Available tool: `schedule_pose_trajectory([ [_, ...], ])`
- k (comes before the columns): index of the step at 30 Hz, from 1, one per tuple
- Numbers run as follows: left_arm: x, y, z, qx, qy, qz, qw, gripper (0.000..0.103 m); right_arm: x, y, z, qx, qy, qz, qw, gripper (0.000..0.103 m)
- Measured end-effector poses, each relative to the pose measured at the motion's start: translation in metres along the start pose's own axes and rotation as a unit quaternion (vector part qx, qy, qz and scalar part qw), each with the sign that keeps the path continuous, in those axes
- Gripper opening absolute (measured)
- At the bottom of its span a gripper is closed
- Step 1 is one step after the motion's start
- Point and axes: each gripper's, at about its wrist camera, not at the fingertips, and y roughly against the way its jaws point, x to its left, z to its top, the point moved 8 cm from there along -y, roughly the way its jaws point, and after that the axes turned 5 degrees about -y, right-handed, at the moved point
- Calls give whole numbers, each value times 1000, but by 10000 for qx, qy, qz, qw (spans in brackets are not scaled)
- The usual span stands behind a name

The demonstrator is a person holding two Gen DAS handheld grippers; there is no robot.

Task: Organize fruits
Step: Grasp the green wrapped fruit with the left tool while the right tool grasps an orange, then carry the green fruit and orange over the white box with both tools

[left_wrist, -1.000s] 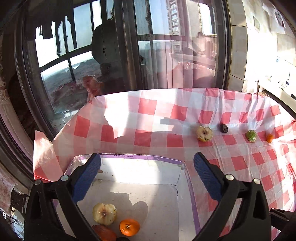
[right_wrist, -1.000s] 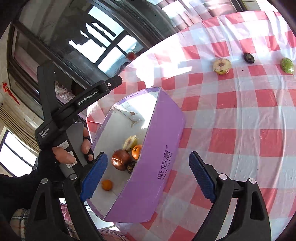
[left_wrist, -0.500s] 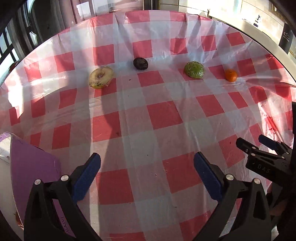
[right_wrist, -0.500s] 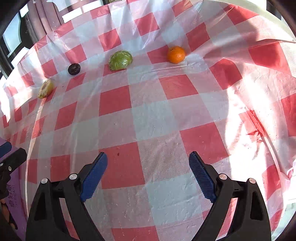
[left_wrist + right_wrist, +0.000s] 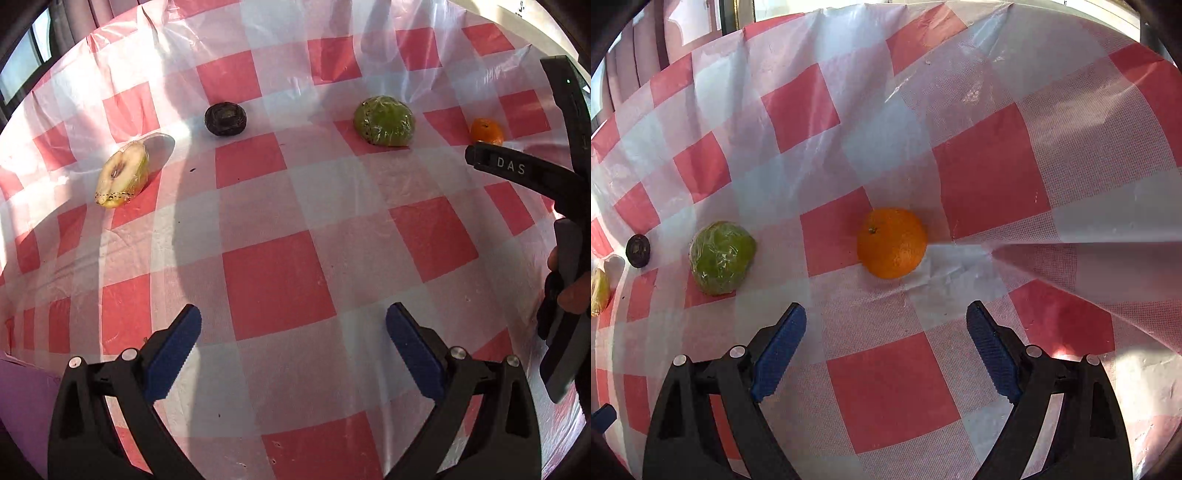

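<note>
Four fruits lie in a row across the far side of the bench's checked cloth — a cut apple half at the left, a dark fruit, a wrapped green fruit, and an orange at the right. The right hand-held gripper points down at the orange, which sits just beyond its tips, likely as the next pick; its jaws are wide, starting to close, with nothing between them. The left hand-held gripper hangs wide and empty over bare cloth. A purple box corner shows at the near left, probably where the fruit goes.
</note>
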Motion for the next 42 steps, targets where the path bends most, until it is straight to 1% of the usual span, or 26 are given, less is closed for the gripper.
schedule_pose_trajectory([
  [2, -3, -9, 18, -99, -28, -48, 9999, 99, 1, -9, 14, -65, -91, -23, 9999, 77],
  [3, -6, -14, 28, -159, -61, -70, 9998, 99, 2, -14, 19, -69, -108, -29, 9999, 71],
  [5, -11, -21, 47, -293, -128, -159, 9994, 95, 2, -22, 26, -35, -130, -109, 9998, 70],
  [6, -14, -25, 56, -336, -152, -198, 9991, 94, 1, -24, 26, -12, -119, -172, 9998, 66],
  [7, -17, -29, 65, -375, -164, -237, 9989, 93, 0, -26, 26, 12, -120, -214, 9997, 59],
  [8, -19, -33, 74, -417, -170, -272, 9986, 92, -3, -25, 26, -2, -182, -220, 9996, 55],
  [9, -21, -37, 83, -466, -183, -303, 9983, 91, -8, -24, 27, -43, -297, -208, 9993, 42],
  [11, -27, -45, 102, -555, -249, -387, 9974, 86, -16, -23, 25, -50, -446, -71, 9990, 41],
  [14, -37, -52, 124, -661, -396, -489, 9958, 84, -24, -21, 24, -72, -616, 133, 9980, 40],
  [17, -43, -59, 140, -704, -453, -585, 9948, 84, -35, -23, 25, -80, -758, 322, 9966, 40],
  [22, -47, -65, 162, -779, -265, -890, 9926, 85, -37, -23, 26, -64, -755, 322, 9966, 41],
  [24, -45, -69, 170, -807, -217, -837, 9930, 85, -36, -26, 27, -64, -773, 336, 9964, 41],
  [26, -48, -73, 177, -834, -366, -697, 9934, 85, -34, -25, 27, -63, -775, 330, 9964, 41],
  [27, -53, -75, 181, -849, -499, -620, 9932, 82, -31, -27, 28, -61, -774, 315, 9965, 41],
  [28, -57, -74, 183, -914, -611, -662, 9917, 65, -29, -28, 28, -58, -769, 304, 9966, 41],
  [29, -60, -71, 182, -913, -670, -647, 9915, 62, -26, -29, 28, -56, -765, 296, 9966, 41],
  [31, -60, -66, 177, -888, -683, -735, 9910, 62, -24, -25, 27, -63, -769, 303, 9966, 41],
  [36, -40, -44, 144, -835, -309, -753, 9932, 62, -23, -26, 27, -71, -809, 350, 9961, 41],
  [39, -20, -24, 118, -814, 7, -758, 9938, 62, -26, -24, 27, -79, -849, 386, 9956, 41],
  [42, -4, -4, 81, -654, 196, -759, 9948, 62, -30, -23, 26, -88, -901, 448, 9949, 41],
])
